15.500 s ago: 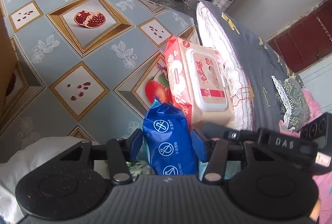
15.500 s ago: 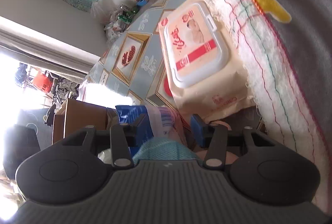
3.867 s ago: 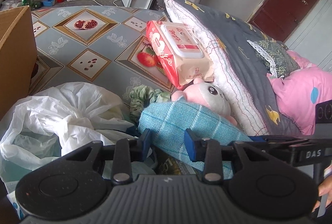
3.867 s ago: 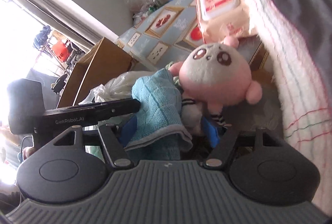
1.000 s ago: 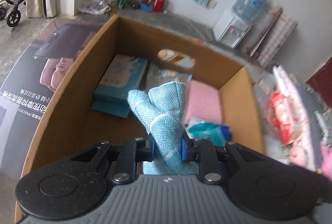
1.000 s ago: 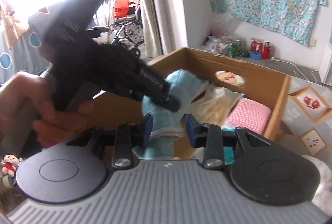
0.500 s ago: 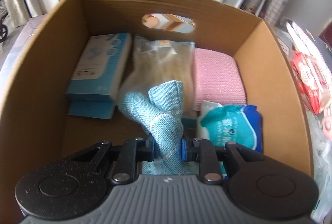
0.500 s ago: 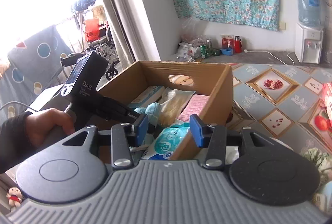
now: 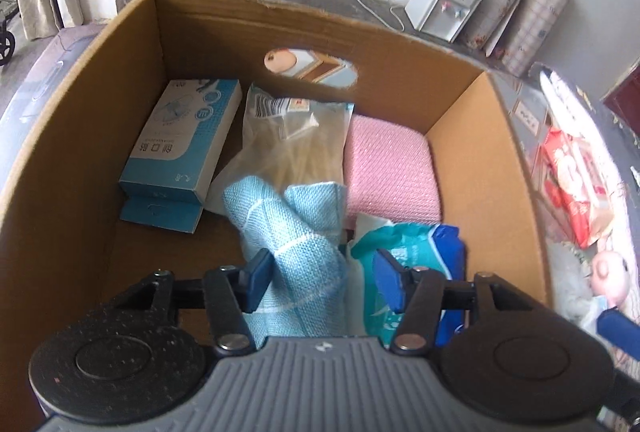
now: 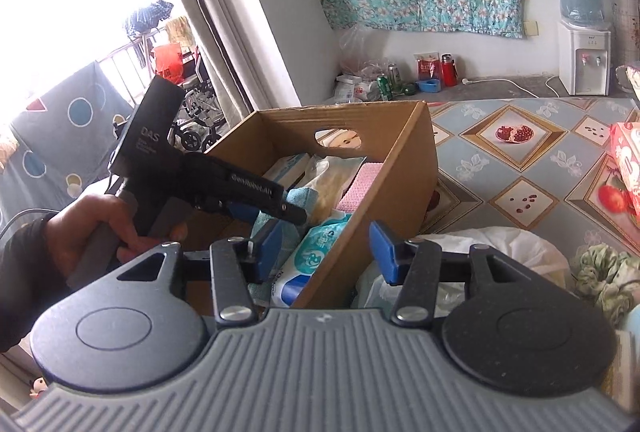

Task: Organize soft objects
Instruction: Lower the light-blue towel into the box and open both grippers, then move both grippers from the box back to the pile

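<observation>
Left gripper (image 9: 322, 282) sits over the cardboard box (image 9: 504, 168), pointing down into it, jaws opening. The light blue knitted cloth (image 9: 296, 232) lies between them: it touches the left pad, clear gap to the right pad, so no clamp. Cloth rests inside the box, near the front, leaning onto the clear bag of tan sticks (image 9: 296, 144) and just beside the teal-and-blue wipes pack (image 9: 408, 252). Pink textured pad (image 9: 390, 172) sits at the back right of the box, two stacked blue cartons (image 9: 182, 148) at the left.

Right gripper (image 10: 324, 246) is outside the box, over its near corner, jaws opening, nothing between them. In its view a hand (image 10: 100, 228) holds the left gripper's handle. Right of the box: white plastic bag (image 10: 500, 252), green scrunchie-like fabric (image 10: 608, 272), both on the patterned mat (image 10: 520, 160). Red-and-white wipes pack (image 9: 576, 188) and pink plush toy (image 9: 610, 274) lie well apart from the box.
</observation>
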`<state>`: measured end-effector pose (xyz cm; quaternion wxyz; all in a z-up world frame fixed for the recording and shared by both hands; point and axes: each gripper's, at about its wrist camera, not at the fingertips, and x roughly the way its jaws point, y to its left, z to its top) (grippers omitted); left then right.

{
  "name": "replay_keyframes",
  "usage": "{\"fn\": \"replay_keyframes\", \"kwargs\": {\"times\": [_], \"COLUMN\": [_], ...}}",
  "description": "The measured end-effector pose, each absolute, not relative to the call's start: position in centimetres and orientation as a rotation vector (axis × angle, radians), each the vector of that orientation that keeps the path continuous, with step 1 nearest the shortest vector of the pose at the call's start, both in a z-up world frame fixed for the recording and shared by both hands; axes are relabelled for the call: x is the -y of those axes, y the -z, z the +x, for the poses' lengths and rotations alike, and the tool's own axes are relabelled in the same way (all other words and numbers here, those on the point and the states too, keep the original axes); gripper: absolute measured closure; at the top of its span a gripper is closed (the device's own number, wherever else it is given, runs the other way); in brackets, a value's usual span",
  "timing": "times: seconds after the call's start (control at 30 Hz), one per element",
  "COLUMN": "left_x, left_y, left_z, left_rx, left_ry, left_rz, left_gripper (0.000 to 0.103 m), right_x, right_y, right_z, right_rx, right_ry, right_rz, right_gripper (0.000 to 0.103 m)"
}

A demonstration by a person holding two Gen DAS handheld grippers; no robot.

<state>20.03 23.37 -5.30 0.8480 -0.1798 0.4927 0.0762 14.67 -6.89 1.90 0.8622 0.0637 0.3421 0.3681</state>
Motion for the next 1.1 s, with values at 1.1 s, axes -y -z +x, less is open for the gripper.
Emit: {"fn": "replay_keyframes", "kwargs": {"times": [1.1], "left_x": [-0.2], "left_y": [-1.8], "left_z": [13.6], "left_rx": [-0.717], "left_ry": [0.178], "left_rz": [-0.152], "left_gripper": [0.021], "right_x": [26.4], "right_y": [-3.9], "right_z": [8.5], "right_rx": [-0.616], "right_ry": [-0.393], "right_rz": [0.392], "right_gripper": [0.022]}}
